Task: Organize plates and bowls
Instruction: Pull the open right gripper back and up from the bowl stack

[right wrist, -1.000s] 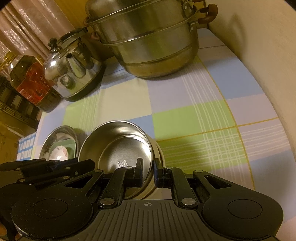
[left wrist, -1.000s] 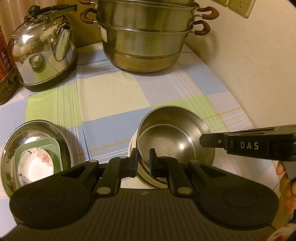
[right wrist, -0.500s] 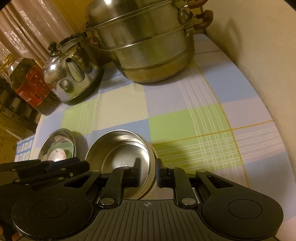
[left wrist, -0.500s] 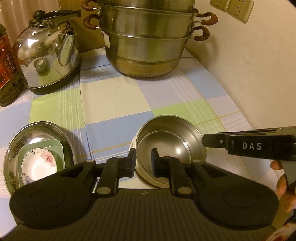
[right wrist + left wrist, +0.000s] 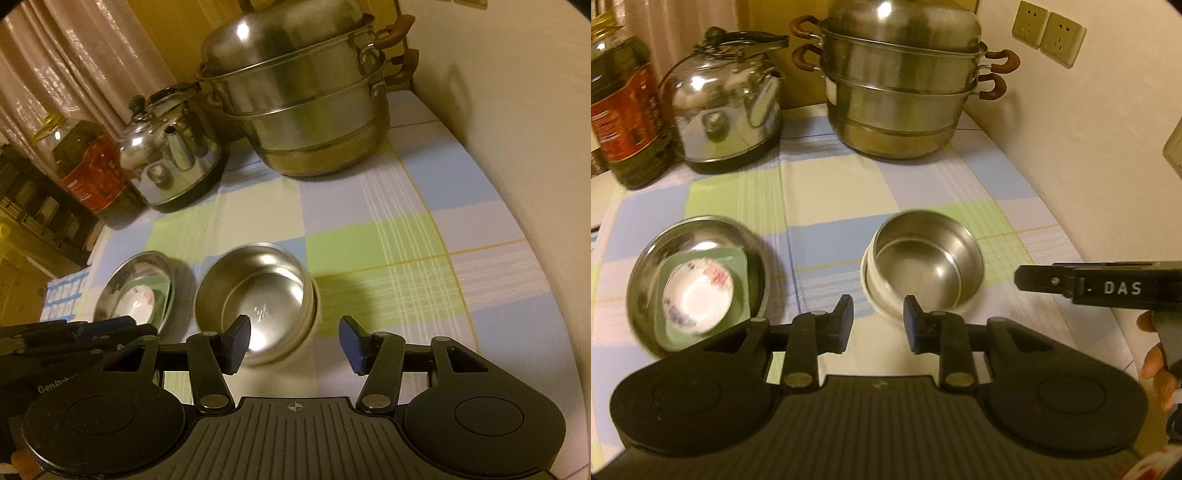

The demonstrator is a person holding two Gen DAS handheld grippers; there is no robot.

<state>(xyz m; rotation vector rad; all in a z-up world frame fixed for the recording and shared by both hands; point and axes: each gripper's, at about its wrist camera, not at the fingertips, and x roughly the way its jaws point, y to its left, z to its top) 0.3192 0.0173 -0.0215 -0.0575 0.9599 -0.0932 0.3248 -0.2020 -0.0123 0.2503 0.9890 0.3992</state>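
A steel bowl sits nested in a white bowl on the checked cloth; it also shows in the right wrist view. To its left a steel plate holds a green square dish with a small flowered white bowl inside; the plate shows in the right wrist view too. My left gripper is open and empty, just short of the stacked bowls. My right gripper is open and empty above their near edge; its side shows at the right of the left wrist view.
A tall steel steamer pot stands at the back against the wall. A steel kettle and an oil bottle stand at the back left. The wall runs along the cloth's right edge.
Both grippers let go of the steel bowl's rim, opened wide and pulled back and up. The steel bowl now rests in the white bowl.
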